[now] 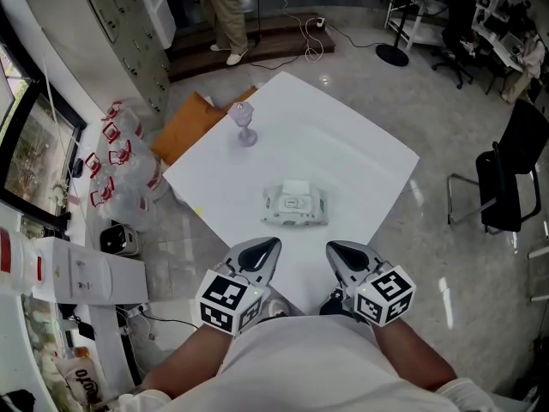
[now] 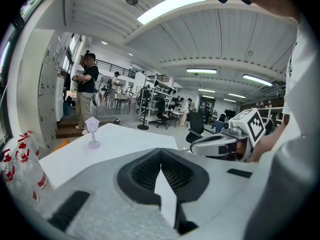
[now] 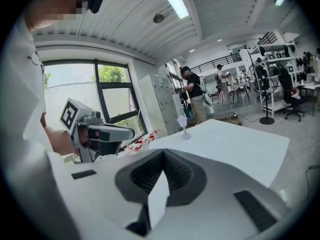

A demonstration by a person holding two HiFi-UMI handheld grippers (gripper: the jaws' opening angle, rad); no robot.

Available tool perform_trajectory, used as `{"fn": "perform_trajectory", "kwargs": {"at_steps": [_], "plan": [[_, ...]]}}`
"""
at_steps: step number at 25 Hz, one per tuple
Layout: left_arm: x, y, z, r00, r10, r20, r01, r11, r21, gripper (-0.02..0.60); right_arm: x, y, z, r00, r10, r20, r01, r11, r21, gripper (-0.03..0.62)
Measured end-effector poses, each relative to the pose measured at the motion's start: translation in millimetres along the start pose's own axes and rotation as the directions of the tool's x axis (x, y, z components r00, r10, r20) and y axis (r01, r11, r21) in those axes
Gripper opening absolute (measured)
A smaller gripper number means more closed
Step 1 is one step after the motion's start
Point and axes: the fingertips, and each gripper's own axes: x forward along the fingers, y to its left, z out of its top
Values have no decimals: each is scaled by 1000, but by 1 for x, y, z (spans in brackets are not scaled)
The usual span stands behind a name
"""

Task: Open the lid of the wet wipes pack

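Observation:
The wet wipes pack [image 1: 294, 206], white and pale green with its lid facing up and closed flat, lies near the middle of the white table [image 1: 360, 157]. Both grippers hover at the table's near edge, short of the pack and apart from it. The left gripper [image 1: 273, 245] is shut with nothing held, and so is the right gripper [image 1: 333, 249]. In the left gripper view the jaws [image 2: 161, 154] meet in a closed line, and the right gripper [image 2: 220, 144] shows beside them. The right gripper view shows its jaws [image 3: 162, 155] closed too. The pack is hidden in both gripper views.
A small lavender goblet-shaped ornament [image 1: 244, 124] stands at the table's far left part. An orange board [image 1: 184, 123] and plastic bags with red labels [image 1: 120, 157] lie on the floor to the left. A black chair [image 1: 513, 170] stands on the right. A person [image 1: 225, 15] stands far behind.

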Motion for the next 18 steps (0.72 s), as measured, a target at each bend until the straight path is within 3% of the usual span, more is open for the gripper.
{"fn": "perform_trajectory", "kwargs": {"at_steps": [18], "plan": [[-1,-2,-2,1000,-3,1,3,1000,-6,2,0,1,0,1000,-6,0,6,1000,1,5]]}}
